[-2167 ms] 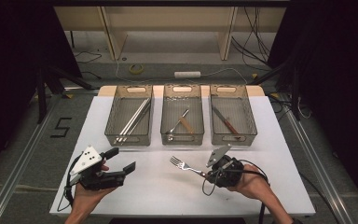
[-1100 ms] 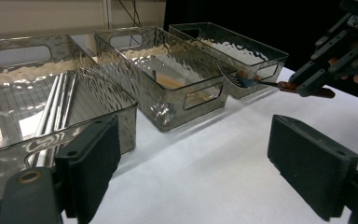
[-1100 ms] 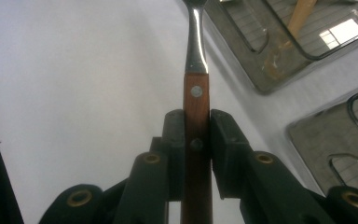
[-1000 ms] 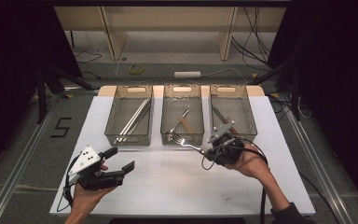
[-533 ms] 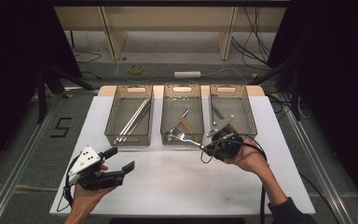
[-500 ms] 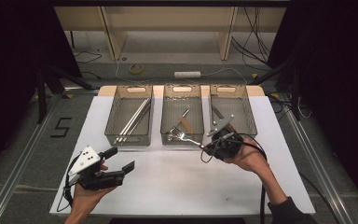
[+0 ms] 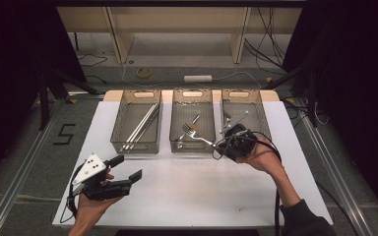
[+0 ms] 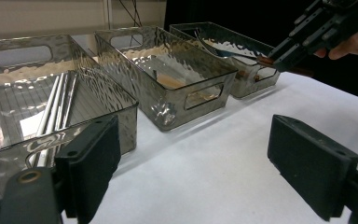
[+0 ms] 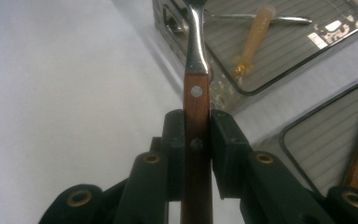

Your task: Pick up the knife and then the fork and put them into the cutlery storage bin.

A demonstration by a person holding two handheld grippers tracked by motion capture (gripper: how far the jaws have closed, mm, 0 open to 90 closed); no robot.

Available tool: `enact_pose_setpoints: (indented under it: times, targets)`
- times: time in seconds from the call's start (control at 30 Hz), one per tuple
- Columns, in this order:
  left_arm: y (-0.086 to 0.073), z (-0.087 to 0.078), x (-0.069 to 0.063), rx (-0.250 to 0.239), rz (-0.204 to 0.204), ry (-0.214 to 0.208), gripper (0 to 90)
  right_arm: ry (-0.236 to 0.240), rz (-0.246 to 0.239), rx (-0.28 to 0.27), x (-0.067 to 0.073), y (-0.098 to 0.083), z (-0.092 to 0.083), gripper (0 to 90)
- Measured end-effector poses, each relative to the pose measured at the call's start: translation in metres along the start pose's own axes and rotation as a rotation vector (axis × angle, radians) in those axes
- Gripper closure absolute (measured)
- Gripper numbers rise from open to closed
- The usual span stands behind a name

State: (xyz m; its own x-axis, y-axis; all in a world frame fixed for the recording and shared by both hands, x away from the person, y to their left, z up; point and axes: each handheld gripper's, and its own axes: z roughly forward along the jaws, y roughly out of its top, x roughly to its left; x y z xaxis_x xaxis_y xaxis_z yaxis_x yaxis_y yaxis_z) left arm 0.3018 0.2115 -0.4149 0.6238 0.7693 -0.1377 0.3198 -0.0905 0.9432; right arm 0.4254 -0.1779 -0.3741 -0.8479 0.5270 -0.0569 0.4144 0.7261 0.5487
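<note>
Now your right gripper (image 9: 196,128) pinches the fork (image 9: 196,79) by its wooden handle, tines running straight ahead over the middle bin (image 7: 192,147); left gripper (image 8: 193,161) fingers spread, empty.

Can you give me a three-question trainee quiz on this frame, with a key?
1. True or false: the right gripper is shut on the wooden handle of the fork.
2. The fork's tines hang over which bin? A) the left bin with the long metal rods; B) the middle bin; C) the right bin.
3. In what state are the jaws of the left gripper, and is anything between them?

Key
1. True; the right gripper view shows both pads pressed on the handle.
2. B.
3. Open, with nothing between them; it sits low over the white table, near the front left.
</note>
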Motion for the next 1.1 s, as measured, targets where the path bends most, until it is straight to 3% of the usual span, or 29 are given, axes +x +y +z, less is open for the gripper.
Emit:
enact_pose_setpoints:
  times: [0.3, 1.1]
  targets:
    - [0.0, 0.0, 0.0, 0.0, 0.0, 0.0, 16.8, -0.016, 0.04, -0.008, -0.016, 0.007, -0.007, 77.2]
    - [0.0, 0.0, 0.0, 0.003, -0.001, 0.0, 16.8, -0.056, 0.139, -0.002, -0.058, 0.013, -0.004, 77.3]
